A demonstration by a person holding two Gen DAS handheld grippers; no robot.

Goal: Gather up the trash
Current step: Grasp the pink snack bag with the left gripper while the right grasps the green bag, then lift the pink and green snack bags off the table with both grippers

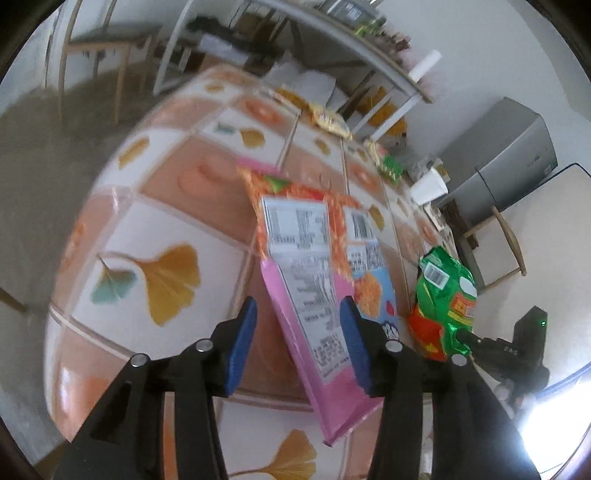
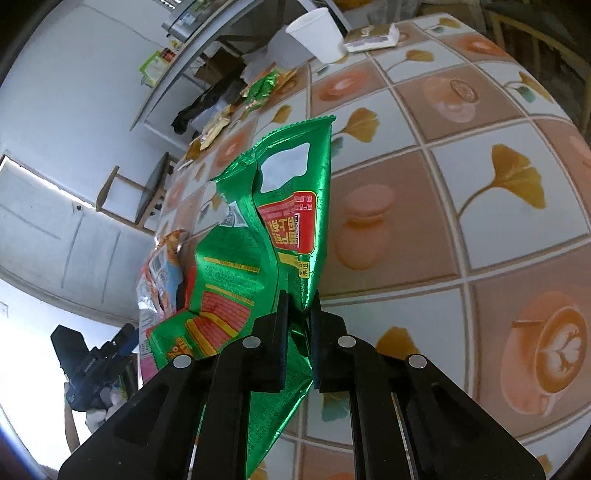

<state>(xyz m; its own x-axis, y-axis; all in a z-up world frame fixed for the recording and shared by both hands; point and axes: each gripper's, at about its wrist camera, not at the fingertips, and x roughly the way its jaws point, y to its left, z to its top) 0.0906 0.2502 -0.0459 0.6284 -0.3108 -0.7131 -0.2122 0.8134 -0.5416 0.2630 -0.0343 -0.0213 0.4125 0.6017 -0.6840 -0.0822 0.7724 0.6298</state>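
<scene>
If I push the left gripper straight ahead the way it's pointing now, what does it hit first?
Most likely the pink and orange snack packet: it already lies between the fingers of the left gripper. Beyond it comes the tiled-pattern table, though depth is hard to judge.

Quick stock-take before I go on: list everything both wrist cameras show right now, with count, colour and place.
green wrapper: one, green with red panels, clamped in the right gripper, lifted off the table
pink wrapper: one, pink and orange, between the left gripper's blue pads
paper cup: one, white, far edge of the table
small wrappers: several, green and gold, far end of the table
flat packet: one, pale, beside the cup
table: one, tiled cloth with ginkgo and coffee prints
fridge: one, grey, by the wall
left gripper: black, jaws apart
right gripper: black, closed
</scene>
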